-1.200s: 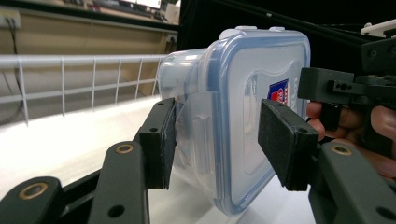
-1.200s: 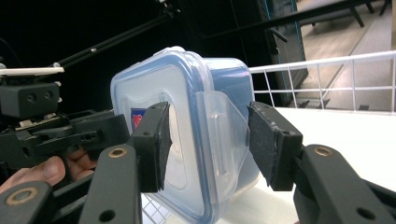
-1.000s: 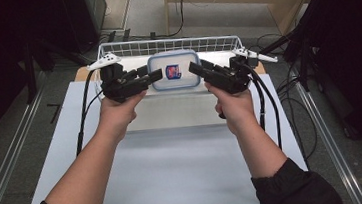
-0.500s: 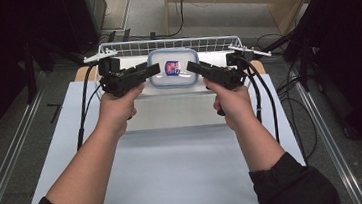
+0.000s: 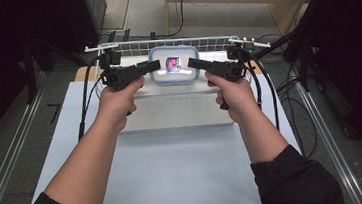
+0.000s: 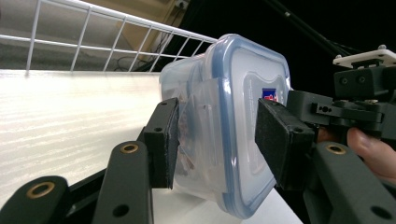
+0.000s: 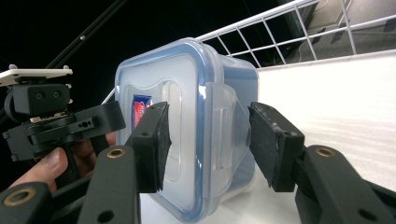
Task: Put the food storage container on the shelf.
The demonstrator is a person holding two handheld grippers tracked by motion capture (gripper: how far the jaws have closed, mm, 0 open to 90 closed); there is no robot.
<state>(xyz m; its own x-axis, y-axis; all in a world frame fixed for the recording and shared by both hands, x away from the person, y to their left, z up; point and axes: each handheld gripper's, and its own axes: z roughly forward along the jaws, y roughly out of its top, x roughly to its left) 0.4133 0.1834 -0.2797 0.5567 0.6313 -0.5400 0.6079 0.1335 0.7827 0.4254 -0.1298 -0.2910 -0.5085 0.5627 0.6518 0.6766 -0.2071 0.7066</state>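
Note:
A clear plastic container [image 5: 173, 65] with a blue-rimmed lid and a red-and-blue label hangs between my two grippers over the far end of the white platform [image 5: 180, 109]. My left gripper [image 5: 155, 64] grips its left end, one pad on the lid and the other under the body. The left gripper view shows the container [image 6: 243, 93] between those pads [image 6: 168, 140]. My right gripper [image 5: 191, 62] clamps the right end the same way. Its own view has the container [image 7: 187, 84] between its jaws, a pad [image 7: 156, 144] on the lid. Both grippers lie rolled on their sides.
A white wire basket wall [image 5: 128, 49] runs just behind the container. The platform sits on a pale table sheet [image 5: 176, 183]. Black cables [image 5: 86, 101] trail from both grippers. Dark stands and a metal rail [image 5: 321, 118] flank the table.
Both hands have carried the container a little farther from me, toward the wire basket wall. The grips look the same.

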